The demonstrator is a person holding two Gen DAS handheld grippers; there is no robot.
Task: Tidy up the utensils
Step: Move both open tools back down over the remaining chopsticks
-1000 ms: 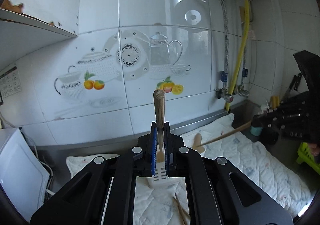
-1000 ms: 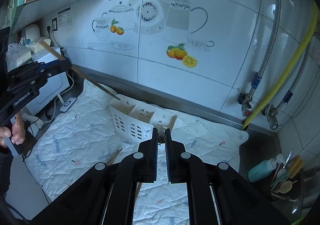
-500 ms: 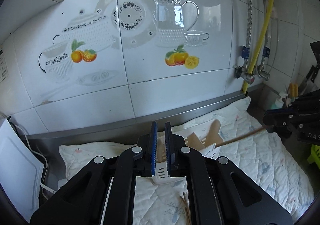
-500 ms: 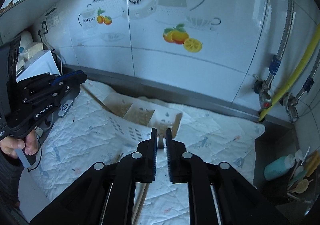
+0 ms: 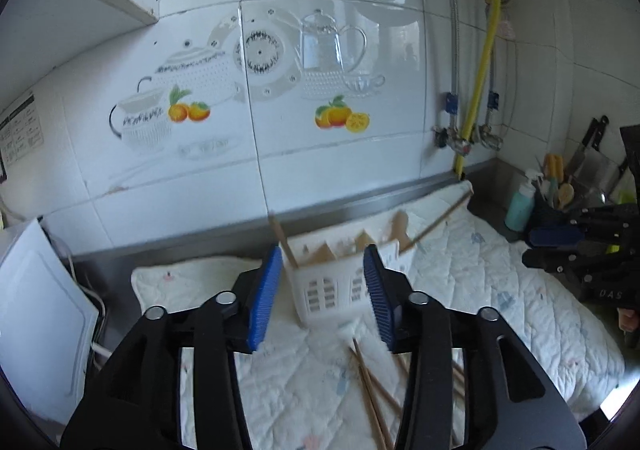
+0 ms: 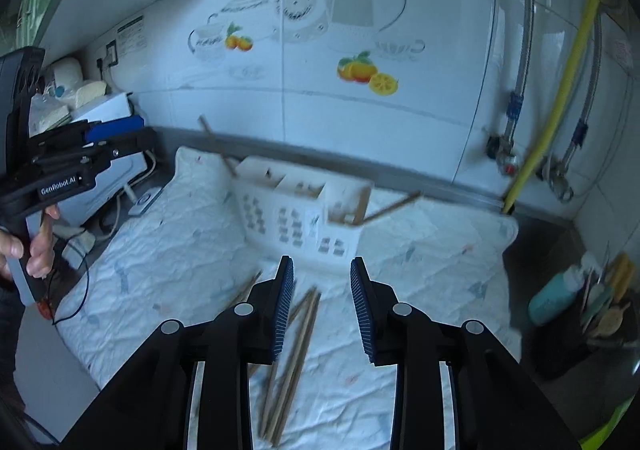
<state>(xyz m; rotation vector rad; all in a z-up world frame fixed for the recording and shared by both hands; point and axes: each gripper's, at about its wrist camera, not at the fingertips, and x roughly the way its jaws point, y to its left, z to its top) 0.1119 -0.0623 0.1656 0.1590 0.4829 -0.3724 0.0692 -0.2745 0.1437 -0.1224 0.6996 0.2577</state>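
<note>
Only the right wrist view shows the hand (image 6: 24, 250) gripping the spread left gripper (image 6: 116, 136).

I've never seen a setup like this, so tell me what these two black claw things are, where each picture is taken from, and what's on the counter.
They are handheld grippers, one per hand, each with its own camera looking along its fingers. One view shows the left gripper, the other the right gripper. Both are open and hold nothing. On the quilted mat a white utensil basket holds wooden utensils, their handles sticking out. Loose chopsticks lie on the mat in front of it.
</note>
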